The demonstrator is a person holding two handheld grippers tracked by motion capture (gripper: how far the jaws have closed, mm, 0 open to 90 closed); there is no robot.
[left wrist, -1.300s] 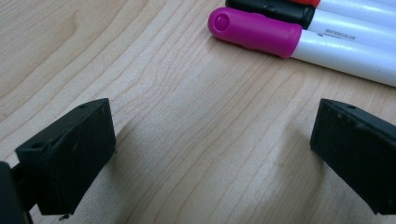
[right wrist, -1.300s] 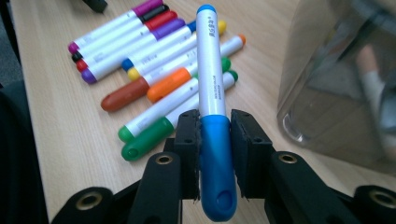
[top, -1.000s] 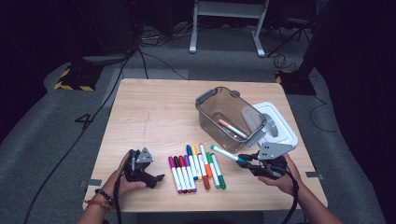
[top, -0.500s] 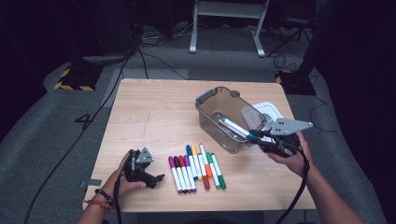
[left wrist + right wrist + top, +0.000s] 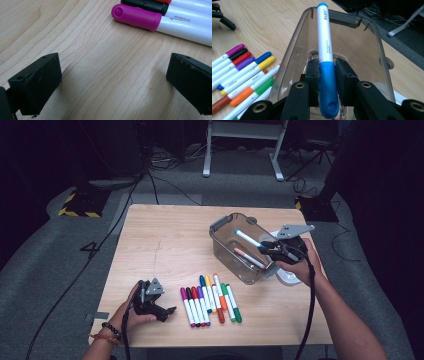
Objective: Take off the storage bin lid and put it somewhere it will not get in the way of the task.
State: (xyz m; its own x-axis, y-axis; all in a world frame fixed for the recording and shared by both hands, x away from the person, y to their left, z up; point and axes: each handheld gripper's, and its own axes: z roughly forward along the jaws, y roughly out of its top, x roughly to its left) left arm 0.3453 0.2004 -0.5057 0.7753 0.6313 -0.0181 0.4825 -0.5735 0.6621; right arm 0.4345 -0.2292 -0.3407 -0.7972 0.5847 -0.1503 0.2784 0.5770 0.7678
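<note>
Blue marker (image 5: 248,239) sat clamped by its cap in the right hand-held gripper (image 5: 270,248), its long axis pointing toward the frame's upper left, directly above the clear bin (image 5: 223,240).

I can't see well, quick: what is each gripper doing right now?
Left gripper: open, holding nothing, resting on the table.
Right gripper: shut on the blue marker, over the clear bin.

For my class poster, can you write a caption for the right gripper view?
Right gripper clamps a light-blue marker above the clear bin.
</note>
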